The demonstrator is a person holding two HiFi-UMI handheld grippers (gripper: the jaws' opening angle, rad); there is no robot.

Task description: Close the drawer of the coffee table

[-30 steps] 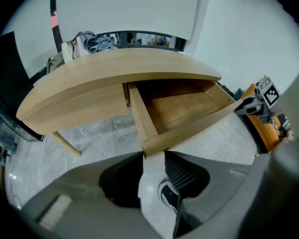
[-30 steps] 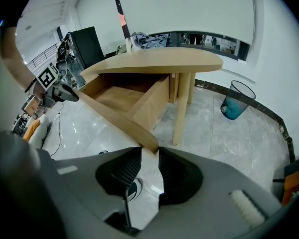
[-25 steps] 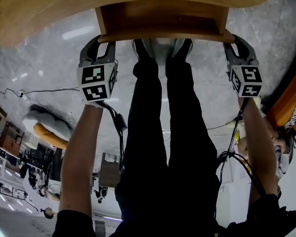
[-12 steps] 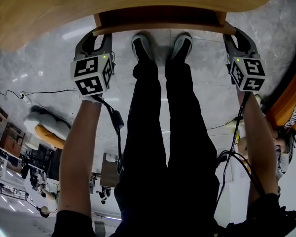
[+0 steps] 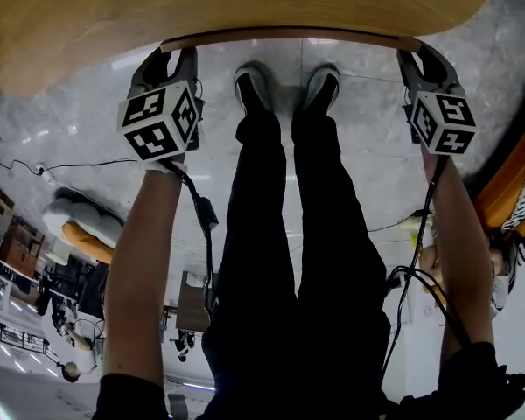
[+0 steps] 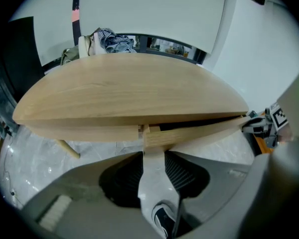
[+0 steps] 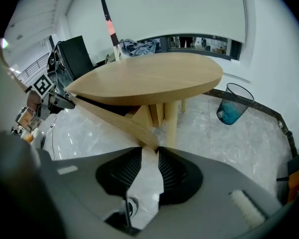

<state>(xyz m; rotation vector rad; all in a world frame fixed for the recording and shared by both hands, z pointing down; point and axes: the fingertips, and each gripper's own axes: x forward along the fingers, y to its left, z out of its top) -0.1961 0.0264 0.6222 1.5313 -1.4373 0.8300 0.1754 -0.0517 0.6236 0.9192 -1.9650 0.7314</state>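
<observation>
Drawer (image 5: 289, 39) nearly shut under desk (image 5: 201, 3), left tool (image 5: 169, 57) at eleven o'clock, right tool (image 5: 417, 57) at one, both pinching its front.

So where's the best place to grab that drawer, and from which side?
At the two outer ends of the drawer front, coming from the person's side. It is a long thin board under the tabletop with no handle showing, so an end fits between jaws. The left gripper and right gripper each pinch one end, which should keep the push even.
</observation>
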